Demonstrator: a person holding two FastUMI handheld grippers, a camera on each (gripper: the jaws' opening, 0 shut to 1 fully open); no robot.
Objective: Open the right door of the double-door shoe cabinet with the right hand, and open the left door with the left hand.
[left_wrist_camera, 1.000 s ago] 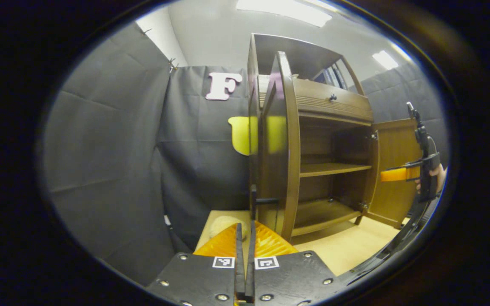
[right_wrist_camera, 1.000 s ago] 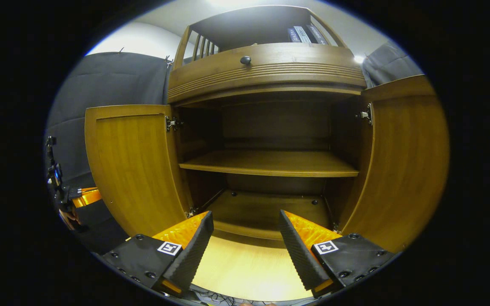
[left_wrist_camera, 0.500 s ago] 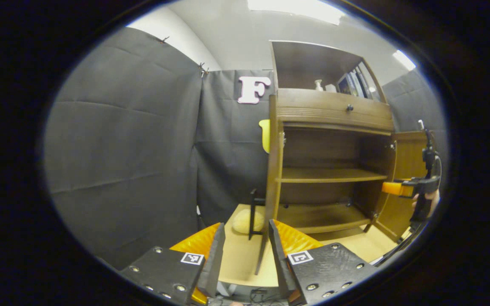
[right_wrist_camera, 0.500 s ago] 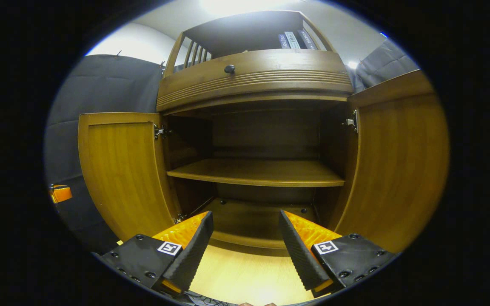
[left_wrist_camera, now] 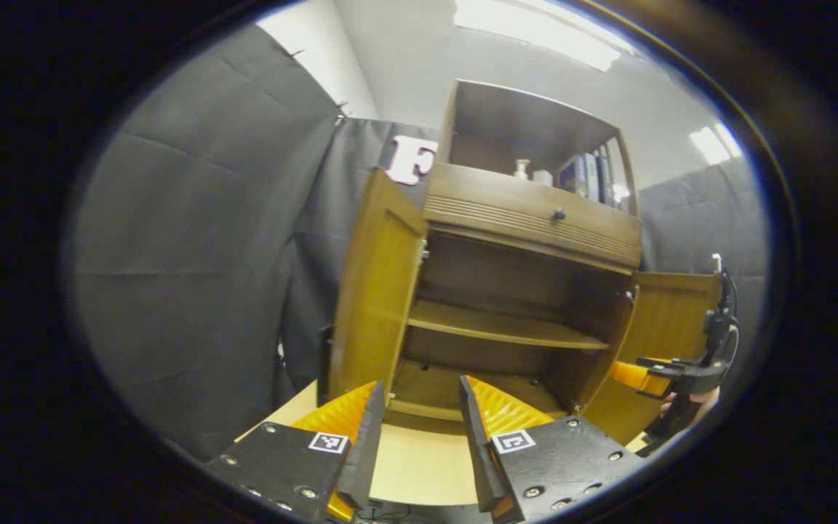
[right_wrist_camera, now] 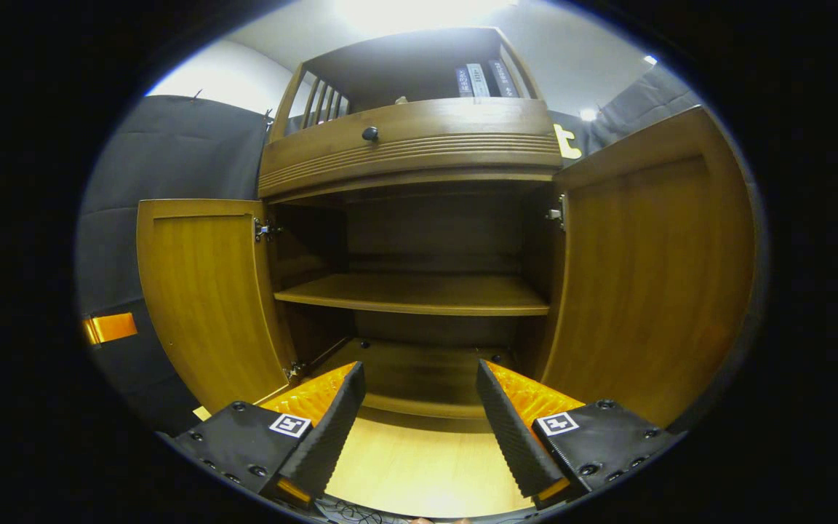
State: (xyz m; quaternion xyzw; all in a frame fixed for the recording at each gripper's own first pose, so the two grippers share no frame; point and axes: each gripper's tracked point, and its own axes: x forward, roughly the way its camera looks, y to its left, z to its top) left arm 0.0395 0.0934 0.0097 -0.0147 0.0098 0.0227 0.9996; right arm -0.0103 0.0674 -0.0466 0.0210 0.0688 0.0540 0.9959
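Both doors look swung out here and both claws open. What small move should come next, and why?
Probably just draw both claws back and stop. The left door and right door both stand wide, baring the shelf; the left claw and right claw are open, holding nothing.

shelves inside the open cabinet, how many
2: a middle shelf spanning the cabinet between the open doors, and the bottom shelf below it. Both look bare; the back corners are dim.

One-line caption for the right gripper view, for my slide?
Open tongs face the shoe cabinet, left door and right door both swung open.
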